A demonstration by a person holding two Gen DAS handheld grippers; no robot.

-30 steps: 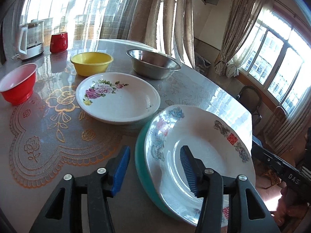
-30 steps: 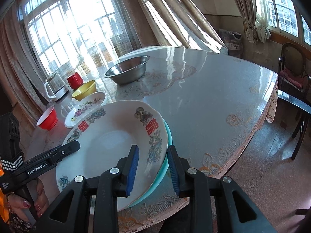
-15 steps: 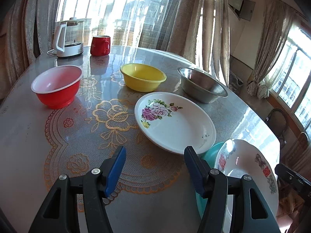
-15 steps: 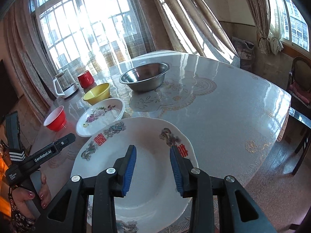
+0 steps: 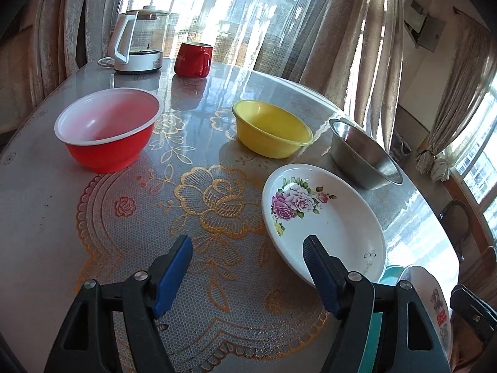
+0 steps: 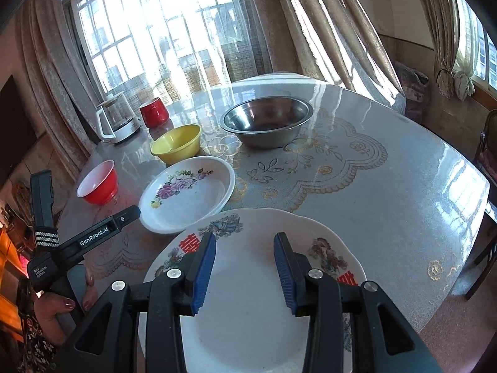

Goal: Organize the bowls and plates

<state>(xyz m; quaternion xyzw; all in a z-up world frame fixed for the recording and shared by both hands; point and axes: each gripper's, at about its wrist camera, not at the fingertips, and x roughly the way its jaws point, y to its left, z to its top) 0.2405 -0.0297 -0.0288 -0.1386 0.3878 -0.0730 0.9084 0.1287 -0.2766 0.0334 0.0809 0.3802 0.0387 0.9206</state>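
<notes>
**Kettle and mug at the far edge of the table**

A glass electric kettle with a white handle and base (image 5: 136, 43) stands at the far edge of the round glossy tabletop (image 5: 46, 211), by the window. Just beside it sits a red ceramic mug (image 5: 193, 59). Gold floral lace (image 5: 214, 202) lies under the clear surface. Beige curtains (image 6: 326, 21) hang behind. A dark wooden chair (image 6: 487, 161) stands off the table's right edge.

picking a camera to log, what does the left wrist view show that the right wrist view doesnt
Only the left wrist view: a sliver of teal plate under the red-lettered white plate.

Only the right wrist view: that plate's whole face, the left tool from outside, the hand holding it.

Both: rose-patterned white plate, red plastic bowl, yellow bowl, steel bowl, red mug, glass kettle.
</notes>
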